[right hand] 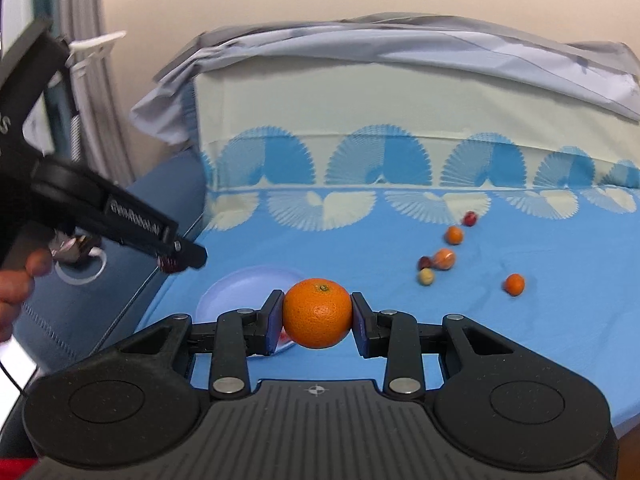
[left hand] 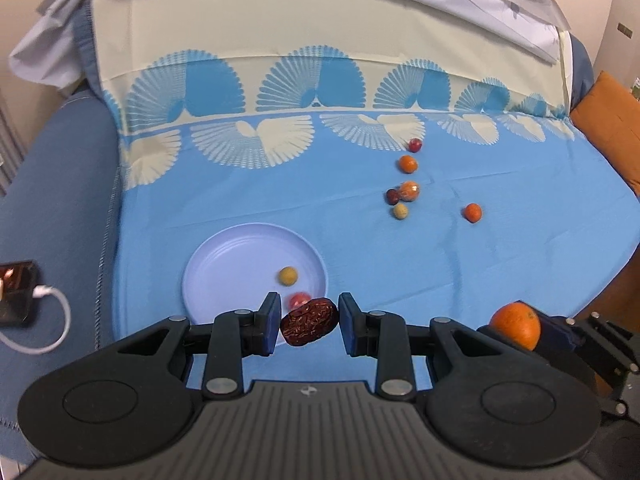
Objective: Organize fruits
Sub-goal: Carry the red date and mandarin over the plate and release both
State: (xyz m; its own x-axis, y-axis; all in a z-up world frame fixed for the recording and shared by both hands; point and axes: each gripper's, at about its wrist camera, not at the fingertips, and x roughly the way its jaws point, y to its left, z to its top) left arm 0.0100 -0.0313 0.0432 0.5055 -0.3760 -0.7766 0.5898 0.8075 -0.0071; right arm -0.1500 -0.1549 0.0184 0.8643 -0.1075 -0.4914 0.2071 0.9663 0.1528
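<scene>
My left gripper [left hand: 307,322] is shut on a wrinkled dark red date [left hand: 308,321], held over the near rim of a pale blue plate [left hand: 224,264]. The plate holds a small yellow fruit [left hand: 287,275] and a red fruit [left hand: 298,300] partly hidden behind the date. My right gripper [right hand: 317,314] is shut on an orange [right hand: 317,313], just right of the plate [right hand: 240,284]; the orange also shows in the left wrist view [left hand: 516,324]. Several loose fruits lie on the blue cloth: a red one [left hand: 415,145], small oranges [left hand: 407,164] [left hand: 472,212], a wrapped orange [left hand: 409,191], a dark date [left hand: 392,197], a yellow one [left hand: 400,211].
The blue patterned cloth [left hand: 480,272] covers a sofa seat, with a cushion back [left hand: 280,24] behind under a grey sheet. A phone with a white cable [left hand: 16,296] lies on the left armrest. An orange cushion [left hand: 612,128] sits at the right.
</scene>
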